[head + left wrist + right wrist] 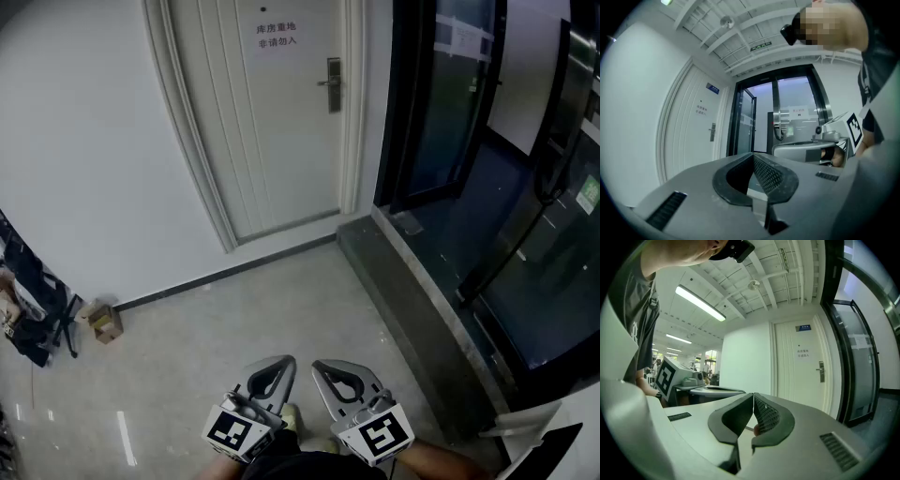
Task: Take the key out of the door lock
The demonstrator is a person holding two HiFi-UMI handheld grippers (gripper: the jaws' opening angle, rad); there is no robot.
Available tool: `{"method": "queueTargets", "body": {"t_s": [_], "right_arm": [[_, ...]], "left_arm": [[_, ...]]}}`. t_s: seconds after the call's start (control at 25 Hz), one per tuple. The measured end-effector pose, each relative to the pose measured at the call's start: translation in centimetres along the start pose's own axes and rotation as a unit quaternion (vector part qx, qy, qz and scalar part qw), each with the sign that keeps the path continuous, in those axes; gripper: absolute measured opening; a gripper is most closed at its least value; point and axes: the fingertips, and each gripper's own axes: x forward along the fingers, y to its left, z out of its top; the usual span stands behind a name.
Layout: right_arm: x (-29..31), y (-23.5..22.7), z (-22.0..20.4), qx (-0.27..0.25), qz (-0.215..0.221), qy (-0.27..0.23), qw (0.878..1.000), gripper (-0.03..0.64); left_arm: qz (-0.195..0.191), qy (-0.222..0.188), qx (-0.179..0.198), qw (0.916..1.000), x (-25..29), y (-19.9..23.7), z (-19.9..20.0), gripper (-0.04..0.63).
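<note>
Key: too small to be made out at this range; no view is showing it clearly.
Door lock [333,84]: sitting on the right edge of the closed white door [272,131], its metal plate carrying a lever handle that is pointing left.
Notice [277,36]: hanging on the upper door panel, up and to the left of the lock; its print is too small to read.
Left gripper [282,362]: hovering low at the bottom of the head view, well apart from the door, with its jaws pressed together tip to tip and gripping nothing.
Right gripper [322,367]: hanging just beside the left one, likewise far from the lock, with its jaws meeting at the tips and nothing between them.
Marker cubes [236,433]: riding on the rear of each gripper, close to the person's body.
Glass doors [441,103]: standing in dark frames to the right of the white door.
Stone threshold [412,309]: running along the foot of the glass doors.
Cardboard box [105,323]: lying on the pale tiled floor [244,319] by the left wall.
</note>
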Motion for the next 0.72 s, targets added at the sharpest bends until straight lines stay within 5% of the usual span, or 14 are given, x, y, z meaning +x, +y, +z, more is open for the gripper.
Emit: {"method": "queueTargets", "body": {"t_s": [0.72], "right_arm": [[23.3, -12.5, 1.7, -0.009, -0.062, -0.007, 0.998, 0.012]], "left_arm": [[-0.056, -0.023, -0.001, 0.9981, 13.4, 22.4, 3.3, 0.005]]}}
